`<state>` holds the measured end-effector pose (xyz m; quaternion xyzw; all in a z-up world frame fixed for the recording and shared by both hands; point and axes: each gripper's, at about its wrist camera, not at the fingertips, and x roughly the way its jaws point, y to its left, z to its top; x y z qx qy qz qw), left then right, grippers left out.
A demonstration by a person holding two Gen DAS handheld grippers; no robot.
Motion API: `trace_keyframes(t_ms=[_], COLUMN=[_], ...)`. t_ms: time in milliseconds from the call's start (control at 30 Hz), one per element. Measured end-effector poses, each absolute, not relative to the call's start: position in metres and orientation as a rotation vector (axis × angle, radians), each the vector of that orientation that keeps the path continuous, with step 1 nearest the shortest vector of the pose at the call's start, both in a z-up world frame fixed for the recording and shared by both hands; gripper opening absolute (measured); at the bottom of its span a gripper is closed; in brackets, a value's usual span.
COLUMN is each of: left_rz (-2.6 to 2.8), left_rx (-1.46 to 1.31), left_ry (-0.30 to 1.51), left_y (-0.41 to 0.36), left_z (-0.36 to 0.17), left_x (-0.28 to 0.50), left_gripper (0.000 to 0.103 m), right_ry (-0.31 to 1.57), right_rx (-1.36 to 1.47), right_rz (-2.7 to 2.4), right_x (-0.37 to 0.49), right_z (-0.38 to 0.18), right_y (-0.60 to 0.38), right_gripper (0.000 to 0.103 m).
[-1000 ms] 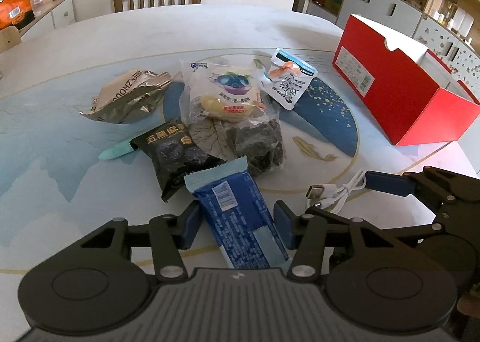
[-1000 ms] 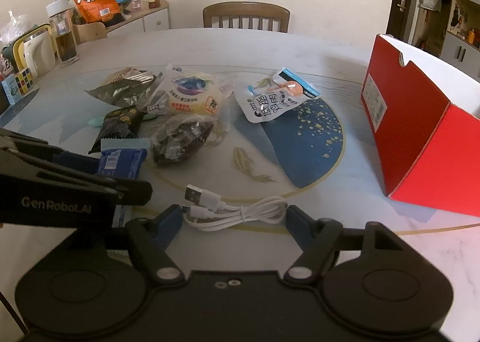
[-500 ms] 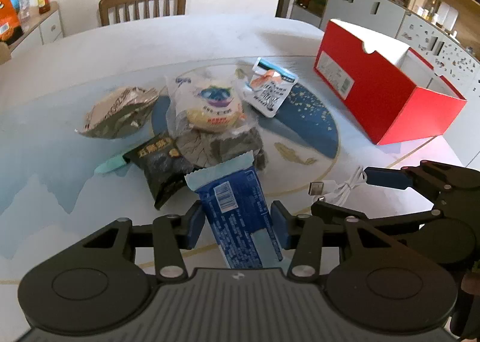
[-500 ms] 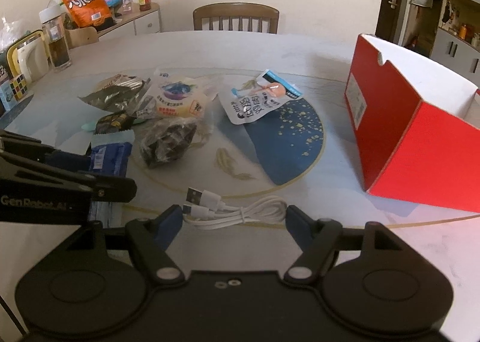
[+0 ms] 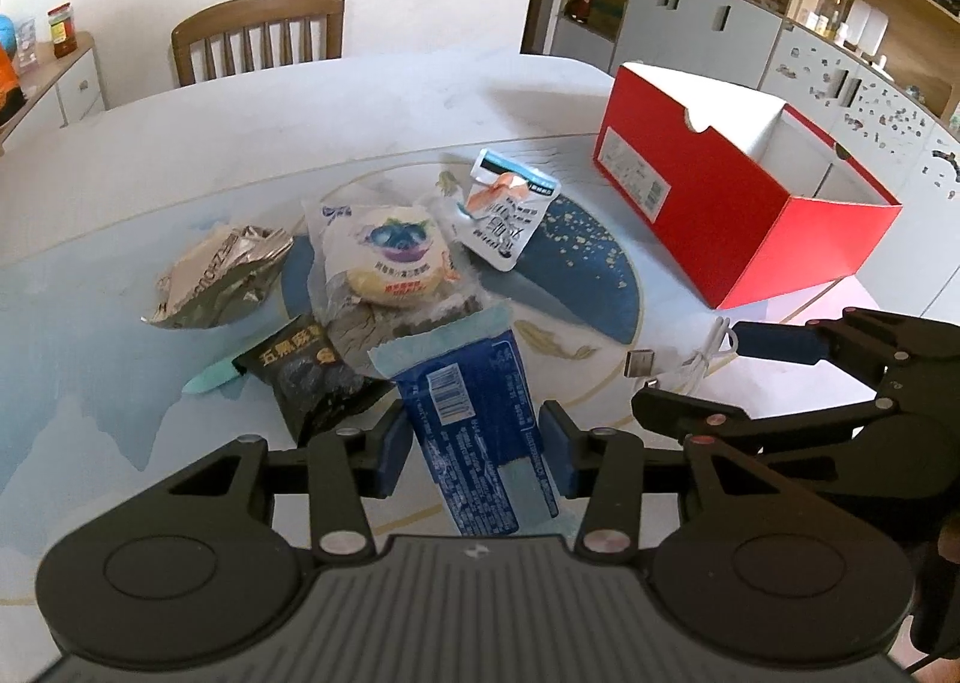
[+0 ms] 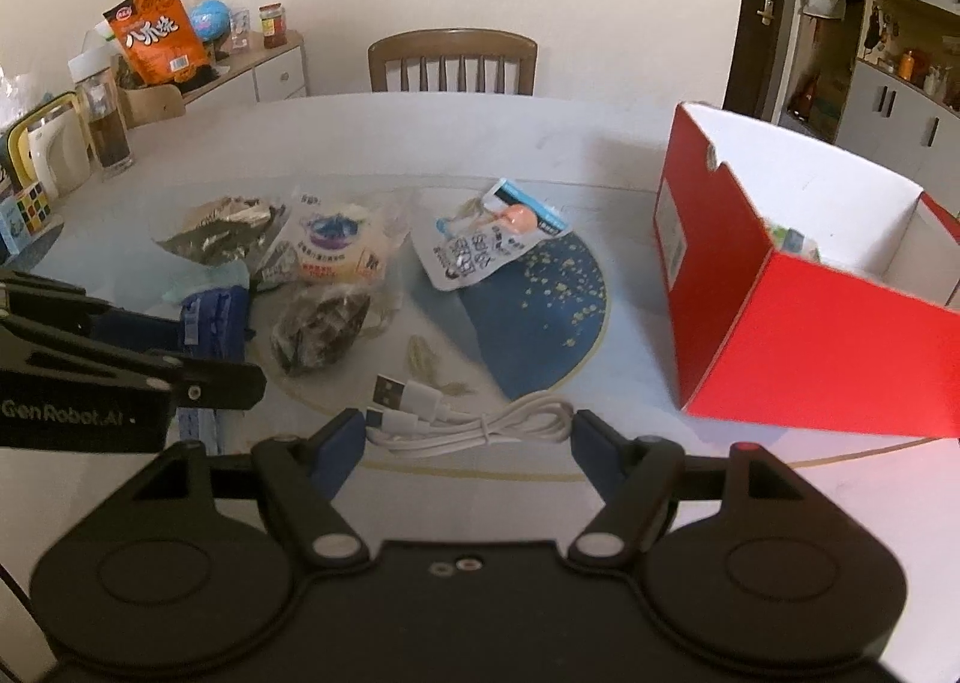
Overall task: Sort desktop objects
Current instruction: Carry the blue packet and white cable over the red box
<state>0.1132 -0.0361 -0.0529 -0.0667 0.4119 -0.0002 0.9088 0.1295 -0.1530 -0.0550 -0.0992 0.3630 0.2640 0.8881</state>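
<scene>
My left gripper [image 5: 474, 452] is shut on a blue snack packet [image 5: 474, 431] and holds it raised above the table; it also shows in the right wrist view [image 6: 207, 323]. My right gripper [image 6: 468, 443] is open, its fingers on either side of a coiled white USB cable [image 6: 462, 419] lying on the table; the cable also shows in the left wrist view [image 5: 690, 359]. Several snack packets lie in a pile: a black one [image 5: 300, 371], a silver one [image 5: 222, 275], a white bun packet [image 5: 390, 257] and a white pouch [image 5: 504, 215]. An open red box [image 6: 798, 293] stands on the right.
A mint-green pen-like item [image 5: 213, 377] lies beside the black packet. A wooden chair [image 6: 453, 59] stands behind the round table [image 6: 420, 137]. A kettle [image 6: 51, 143], a bottle and a cube sit at the table's left edge. Cabinets stand at the back right.
My left gripper has lifted the blue packet higher off the table, and the view has risen and turned toward the red box. The right gripper stays open around the cable.
</scene>
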Motion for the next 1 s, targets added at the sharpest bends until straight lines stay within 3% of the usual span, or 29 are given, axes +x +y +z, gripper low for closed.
trace_keyframes(t_ms=[1000], left_rz=[-0.151], left_rx=[-0.048], left_ry=[0.778], left_y=[-0.084], left_z=[0.030], left_x=[0.145], left_gripper=[0.045], right_ry=[0.651], right_rx=[-0.150], right_rz=[0.477], right_x=[0.137], right_z=[0.029], right_y=[-0.207], right_gripper=[0.075])
